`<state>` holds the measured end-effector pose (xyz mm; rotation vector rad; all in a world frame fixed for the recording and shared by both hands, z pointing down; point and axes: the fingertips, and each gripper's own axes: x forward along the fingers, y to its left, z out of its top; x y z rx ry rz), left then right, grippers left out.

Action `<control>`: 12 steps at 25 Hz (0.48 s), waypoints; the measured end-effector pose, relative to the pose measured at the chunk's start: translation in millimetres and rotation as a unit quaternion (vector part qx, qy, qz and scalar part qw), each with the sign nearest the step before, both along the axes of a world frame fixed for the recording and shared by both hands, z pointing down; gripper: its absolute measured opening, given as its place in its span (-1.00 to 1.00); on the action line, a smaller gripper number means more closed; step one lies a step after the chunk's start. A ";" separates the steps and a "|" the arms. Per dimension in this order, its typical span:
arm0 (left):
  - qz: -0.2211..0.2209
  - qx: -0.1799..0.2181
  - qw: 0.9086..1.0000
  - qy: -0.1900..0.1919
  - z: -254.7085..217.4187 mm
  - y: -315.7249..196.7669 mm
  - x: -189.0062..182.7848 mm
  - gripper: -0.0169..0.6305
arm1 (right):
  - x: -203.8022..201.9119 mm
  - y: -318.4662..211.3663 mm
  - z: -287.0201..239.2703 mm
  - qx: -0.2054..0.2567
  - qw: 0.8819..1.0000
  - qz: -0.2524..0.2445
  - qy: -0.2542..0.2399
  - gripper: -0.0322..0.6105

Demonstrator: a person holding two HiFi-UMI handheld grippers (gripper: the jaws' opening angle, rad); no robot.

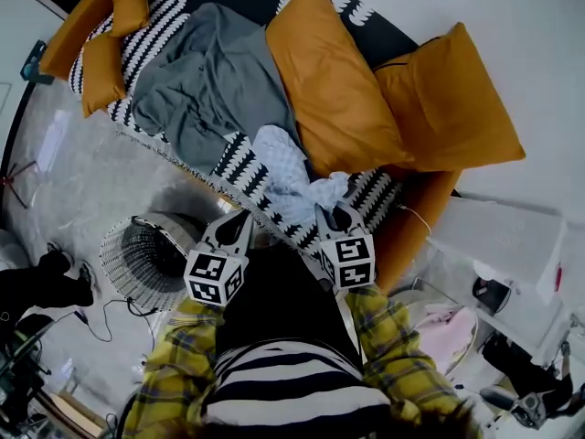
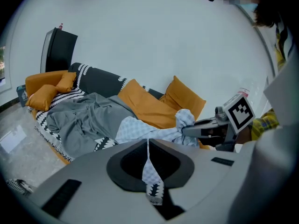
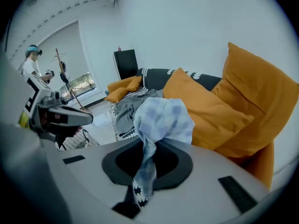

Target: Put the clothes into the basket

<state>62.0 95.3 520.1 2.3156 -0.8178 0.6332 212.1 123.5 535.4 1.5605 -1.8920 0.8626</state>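
**Both grippers clamped on the checked cloth at the sofa edge**

Head view: my left gripper (image 1: 239,221) and my right gripper (image 1: 333,210) both meet the near end of the checked cloth (image 1: 291,179). The cloth lies across the patterned throw (image 1: 160,26) at the sofa's front edge. A grey garment (image 1: 206,85) is spread on the throw further back, beside 2 large orange cushions (image 1: 334,80). The wire basket (image 1: 137,262) stands on the floor, just left of my left gripper and apart from the cloth.

Left gripper view: the jaws are closed together on a thin fold of the checked cloth, and a narrow strip hangs down between them. From there the cloth runs right to my right gripper, which has it bunched at its tip.

Right gripper view: the jaws are clamped on a thicker twist of the same cloth. It puffs out above them, with a tail hanging below. My left gripper shows at the left edge, the basket beneath it
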 end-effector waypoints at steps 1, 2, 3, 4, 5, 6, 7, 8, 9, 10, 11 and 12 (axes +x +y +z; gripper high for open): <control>-0.002 0.002 1.000 0.002 -3.8 0.9 0.1 -0.88 | -2.5 0.8 -9.7 0.005 1.000 -0.008 -0.003 -0.73; -0.004 0.004 1.000 0.005 -7.4 1.8 0.0 -0.88 | -5.1 1.4 -19.1 0.009 1.000 -0.017 -0.005 -0.73; -0.006 0.006 1.000 0.007 -11.1 2.4 -0.3 -0.88 | -7.7 1.4 -28.4 0.014 1.000 -0.025 -0.006 -0.73; -0.007 0.009 1.000 0.010 -14.8 2.9 -0.3 -0.88 | -9.9 0.7 -37.9 0.020 0.999 -0.033 -0.008 -0.73; -0.006 0.013 1.000 0.012 -18.8 3.4 0.1 -0.88 | -11.8 -1.0 -48.4 0.029 0.999 -0.040 -0.011 -0.73; -0.005 0.018 1.000 0.014 -23.2 4.2 0.7 -0.88 | -13.4 -3.5 -60.6 0.040 0.998 -0.046 -0.014 -0.74; -0.003 0.023 1.000 0.016 -28.1 5.2 1.6 -0.87 | -15.0 -6.9 -74.2 0.054 0.997 -0.053 -0.017 -0.74; -0.001 0.029 0.999 0.018 -32.9 6.4 2.3 -0.87 | -16.6 -10.8 -88.0 0.067 0.996 -0.061 -0.018 -0.75; -0.001 0.033 0.999 0.020 -37.2 7.6 2.7 -0.87 | -18.4 -14.9 -100.5 0.078 0.994 -0.070 -0.018 -0.75; -0.003 0.037 0.999 0.022 -40.9 8.4 2.7 -0.87 | -20.5 -19.2 -111.6 0.087 0.993 -0.080 -0.020 -0.75; -0.006 0.040 0.999 0.025 -44.0 8.9 2.6 -0.87 | -22.8 -23.4 -121.8 0.095 0.991 -0.090 -0.023 -0.75; -0.011 0.043 0.999 0.027 -47.0 9.2 2.5 -0.87 | -25.0 -27.3 -131.7 0.104 0.989 -0.100 -0.026 -0.75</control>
